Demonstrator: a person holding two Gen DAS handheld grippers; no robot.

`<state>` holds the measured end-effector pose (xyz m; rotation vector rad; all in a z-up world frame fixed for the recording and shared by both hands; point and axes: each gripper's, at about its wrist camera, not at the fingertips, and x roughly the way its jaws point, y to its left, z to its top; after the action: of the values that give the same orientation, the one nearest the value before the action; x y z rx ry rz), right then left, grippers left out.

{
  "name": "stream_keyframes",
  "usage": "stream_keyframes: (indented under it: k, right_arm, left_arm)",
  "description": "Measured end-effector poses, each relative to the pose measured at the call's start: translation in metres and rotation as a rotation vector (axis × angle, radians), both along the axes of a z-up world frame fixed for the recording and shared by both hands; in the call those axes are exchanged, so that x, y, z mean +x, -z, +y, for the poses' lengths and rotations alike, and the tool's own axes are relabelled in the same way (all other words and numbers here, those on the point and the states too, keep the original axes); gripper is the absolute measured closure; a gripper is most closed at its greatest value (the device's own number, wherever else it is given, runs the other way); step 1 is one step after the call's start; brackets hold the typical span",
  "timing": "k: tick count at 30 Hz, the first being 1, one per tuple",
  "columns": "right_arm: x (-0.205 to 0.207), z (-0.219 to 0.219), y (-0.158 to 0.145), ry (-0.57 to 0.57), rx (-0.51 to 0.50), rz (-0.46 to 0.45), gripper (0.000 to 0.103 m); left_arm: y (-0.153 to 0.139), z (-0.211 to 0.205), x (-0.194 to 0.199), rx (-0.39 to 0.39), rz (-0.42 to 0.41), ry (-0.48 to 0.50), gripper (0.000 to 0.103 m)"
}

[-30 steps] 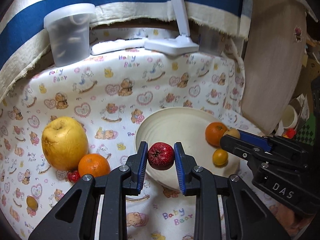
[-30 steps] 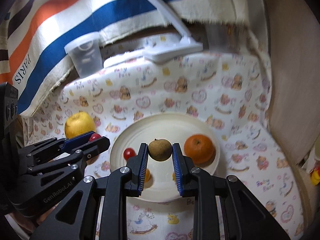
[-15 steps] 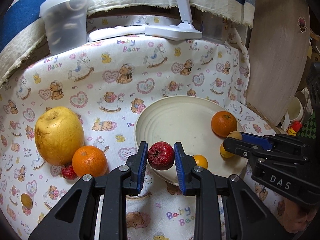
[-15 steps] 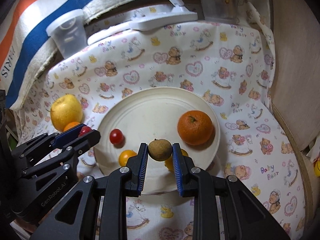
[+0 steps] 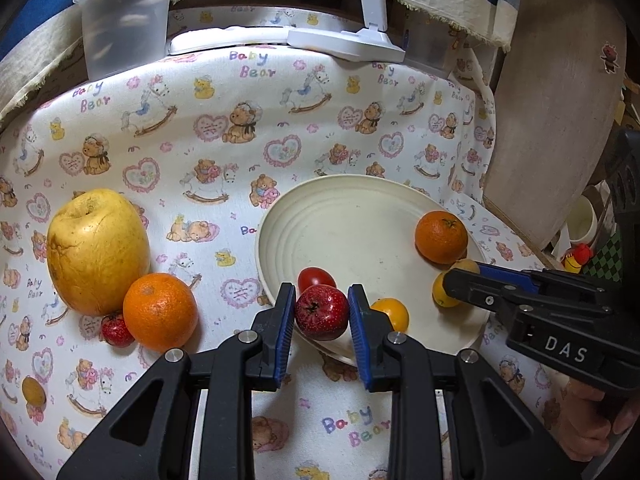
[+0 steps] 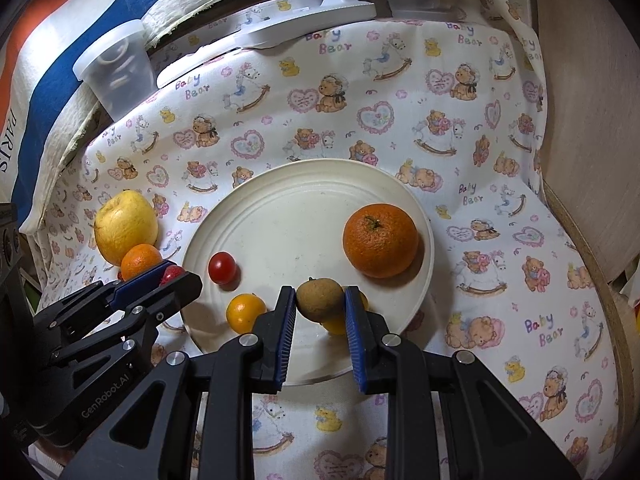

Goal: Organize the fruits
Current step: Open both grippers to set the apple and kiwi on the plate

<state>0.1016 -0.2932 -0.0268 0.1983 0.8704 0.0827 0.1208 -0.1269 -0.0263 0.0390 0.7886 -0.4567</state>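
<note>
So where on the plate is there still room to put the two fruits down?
The middle and far side of the plate are bare, between the cherry tomato and the big orange. The near rim is crowded: small yellow fruits sit there, right under the brown fruit and beside the red fruit.

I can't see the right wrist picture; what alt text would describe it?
The right gripper grips a small brown fruit over a cream plate that holds an orange, a cherry tomato and yellow fruits. The left gripper approaches, gripping a red fruit.
</note>
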Motion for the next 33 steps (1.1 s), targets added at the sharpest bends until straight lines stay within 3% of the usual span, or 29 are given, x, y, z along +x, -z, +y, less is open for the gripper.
stream_keyframes:
  k: [20,24,33]
  right_arm:
    - [-0.006,0.0003,-0.0078,0.022,-0.016,-0.033,0.076]
    - [-0.0061,0.0005,-0.0079,0.02,-0.021,-0.031,0.075]
    - [-0.0074,0.0017,-0.0096,0.021,-0.039,-0.047,0.075]
  left_arm:
    - [0.0031,-0.0034,0.0007,0.019,-0.014,0.005,0.077]
    - [0.0019,-0.0029,-0.0003,0.024,-0.032,-0.001,0.062]
    - [-0.0026,-0.0063,-0.0078,0.051,-0.087,-0.005,0.041]
